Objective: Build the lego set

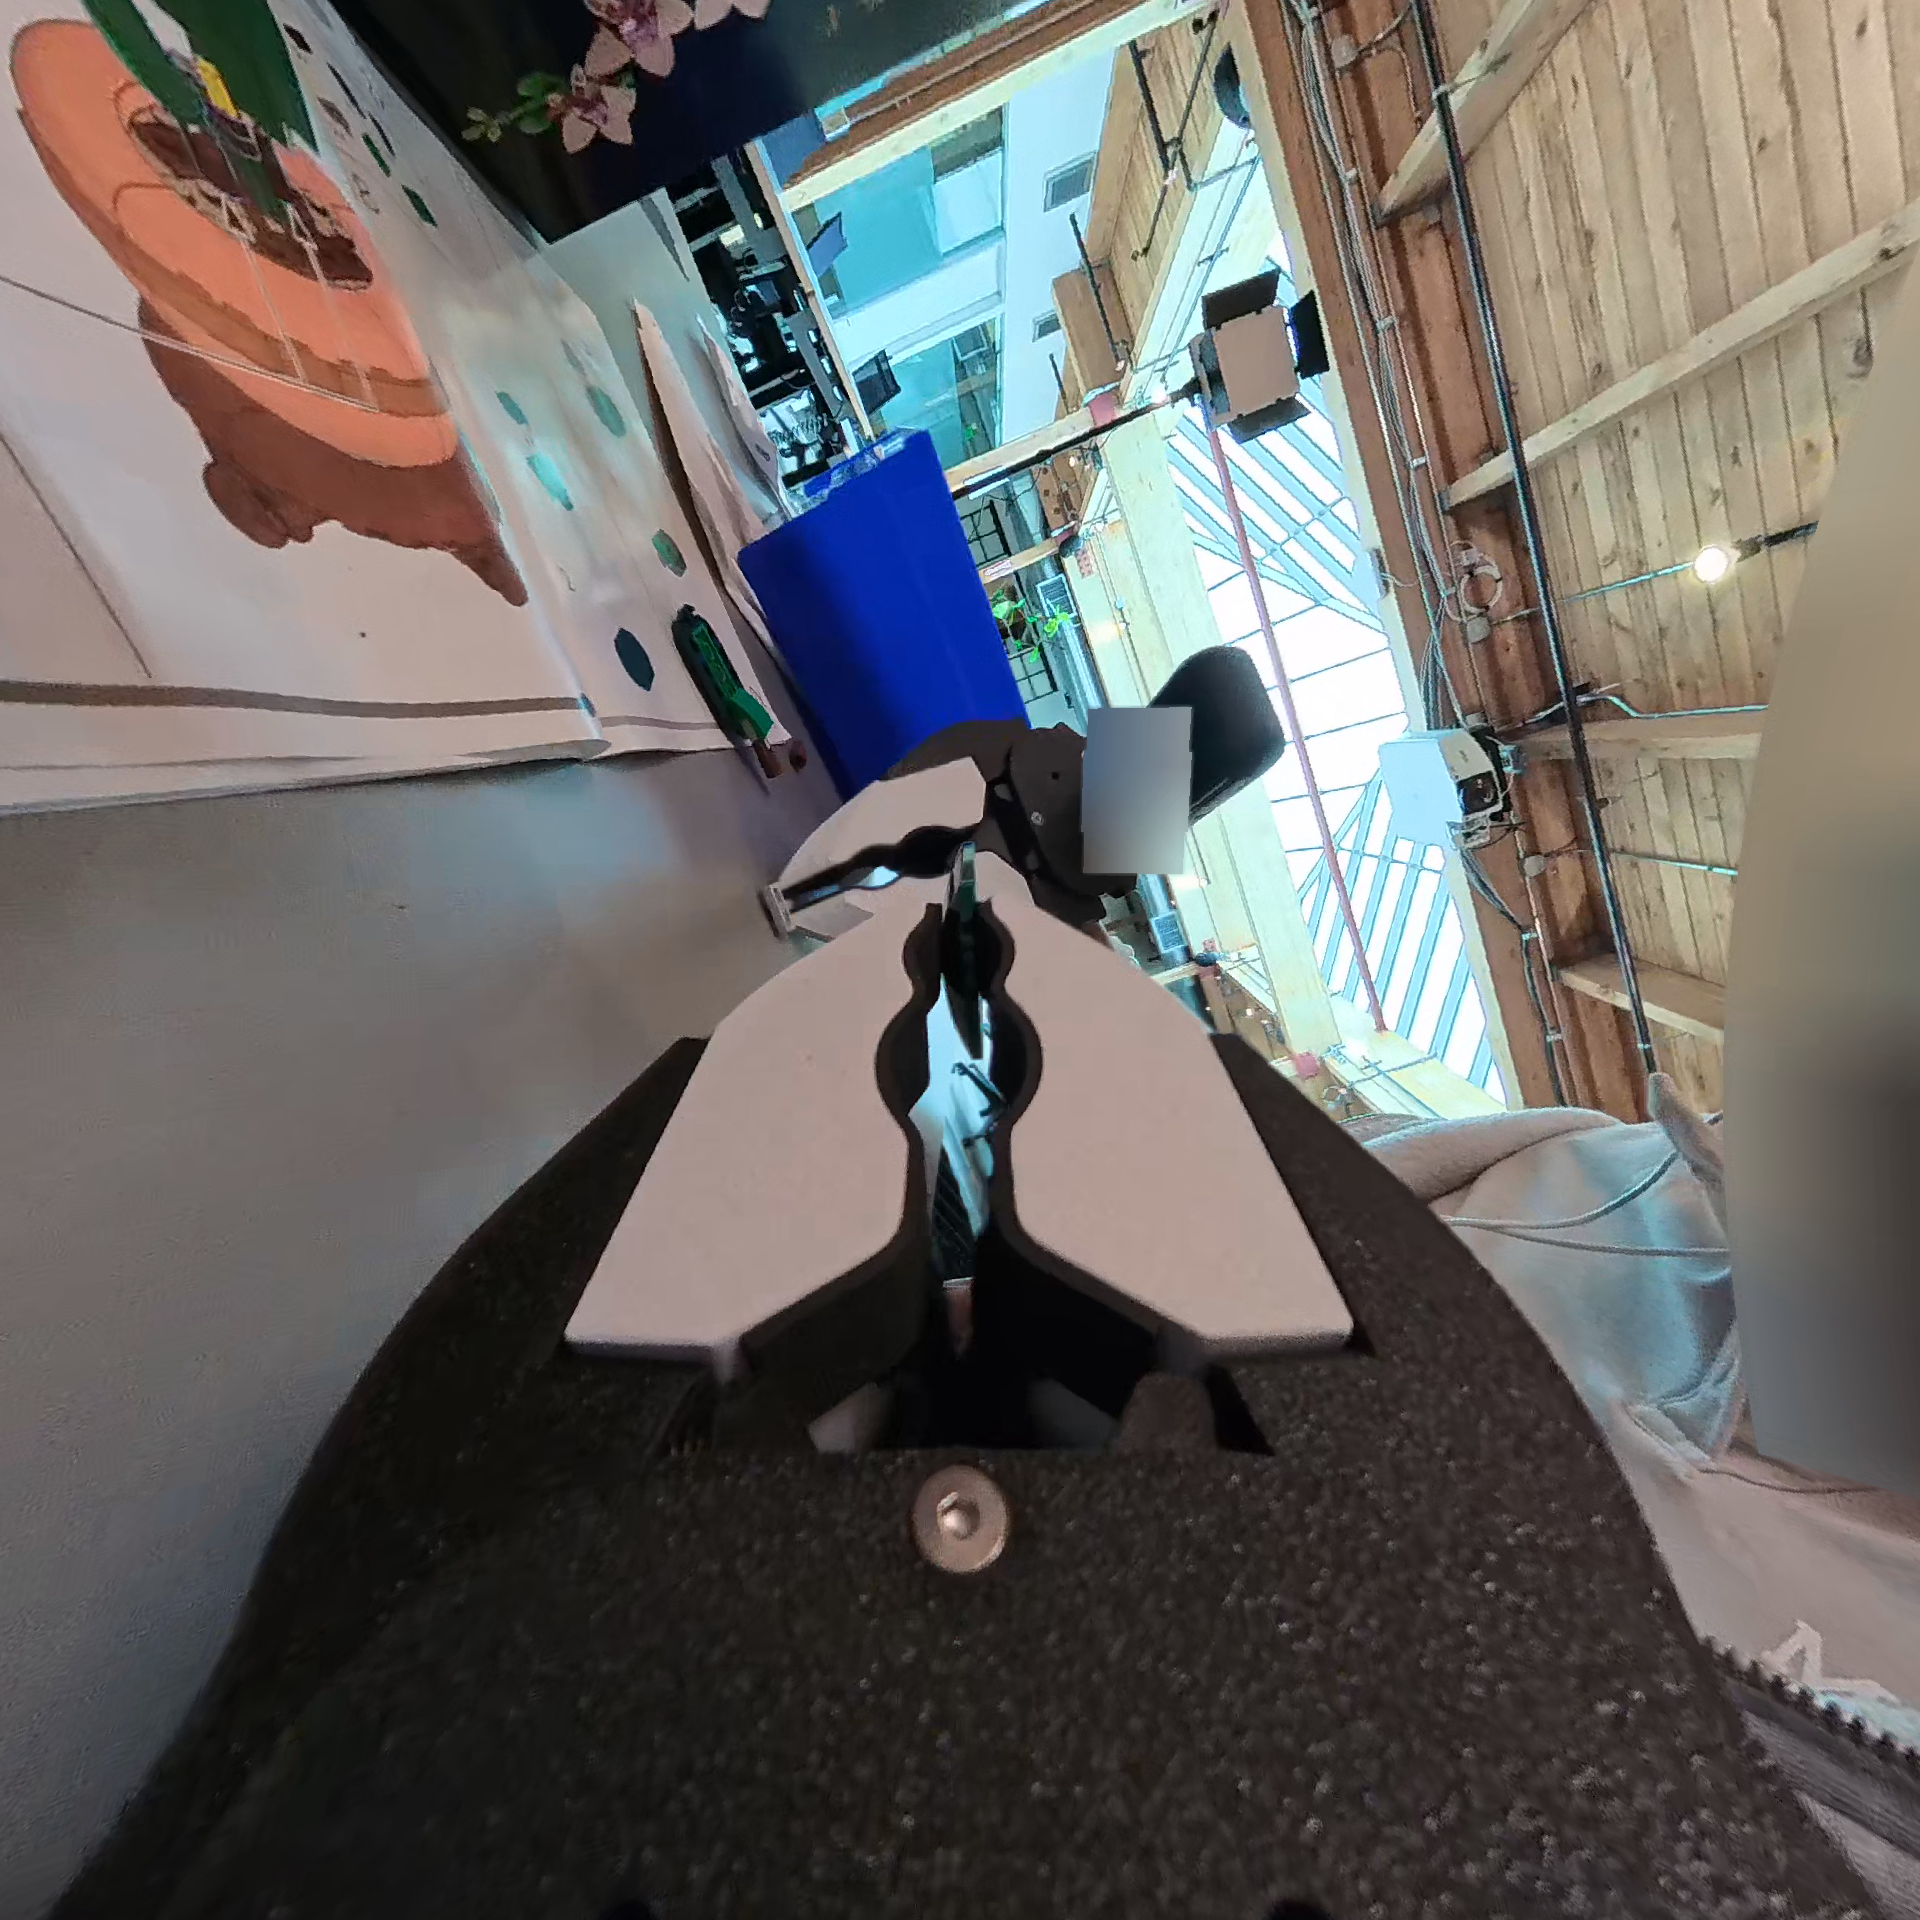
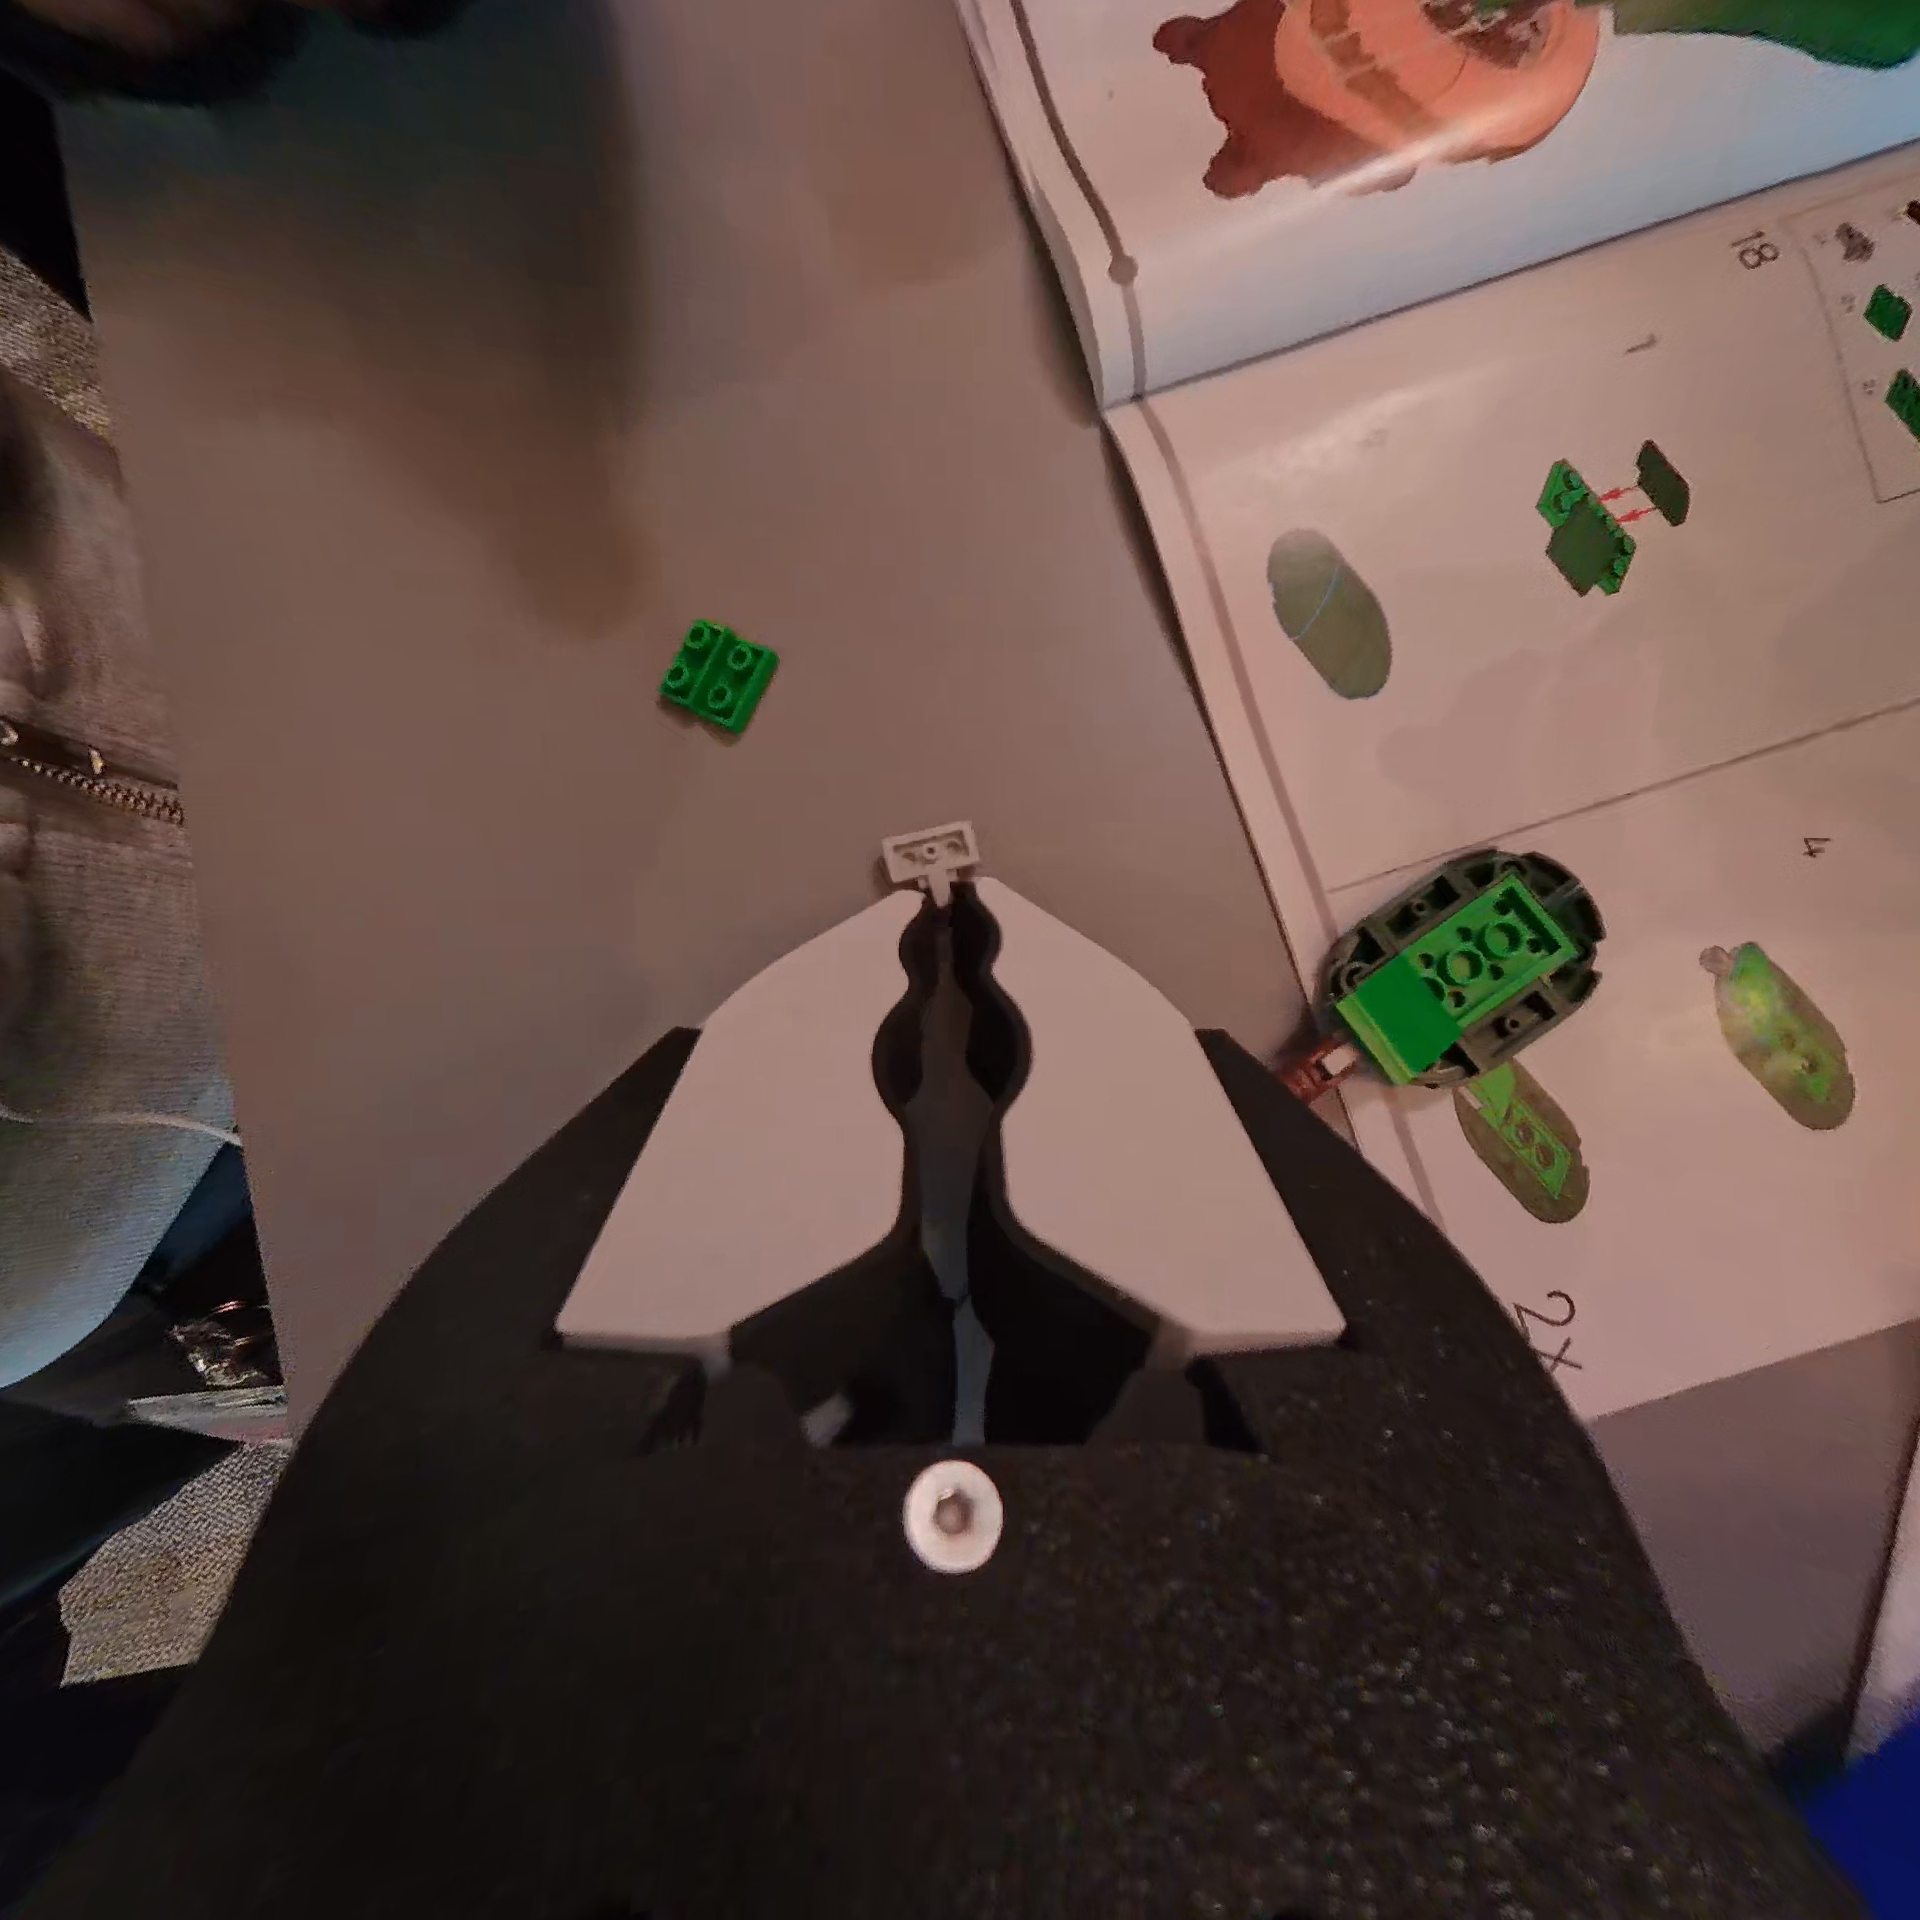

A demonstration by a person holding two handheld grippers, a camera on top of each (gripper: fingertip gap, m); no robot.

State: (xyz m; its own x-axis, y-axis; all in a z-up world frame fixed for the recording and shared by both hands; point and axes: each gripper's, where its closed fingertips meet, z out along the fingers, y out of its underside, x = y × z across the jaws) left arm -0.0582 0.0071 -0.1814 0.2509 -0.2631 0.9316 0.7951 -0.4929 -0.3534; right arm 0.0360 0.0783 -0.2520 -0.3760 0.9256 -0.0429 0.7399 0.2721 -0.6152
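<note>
In the left wrist view my left gripper (image 1: 961,916) is raised off the table and shut on a thin dark green plate (image 1: 966,951), seen edge-on between the fingertips. In the right wrist view my right gripper (image 2: 940,902) is low over the grey table (image 2: 520,1039) and shut on the short tab of a small grey plate (image 2: 930,852); the plate sticks out past the tips. The right gripper also shows in the left wrist view (image 1: 805,894) with the grey plate (image 1: 777,906) at its tips. A bright green 2x2 piece (image 2: 719,675) lies loose on the table, ahead and to the left.
An open instruction booklet (image 2: 1558,675) lies on the right, with a dark and bright green assembly (image 2: 1465,966) on its edge and a small brown piece (image 2: 1311,1075) beside it. A blue bin (image 1: 883,623) stands beyond the table. A person's sleeve (image 2: 83,831) is at the left. Left tips to right tips: about 15 cm. From the right gripper's tips to the bright green 2x2 piece (image 2: 719,675) is close to 6 cm.
</note>
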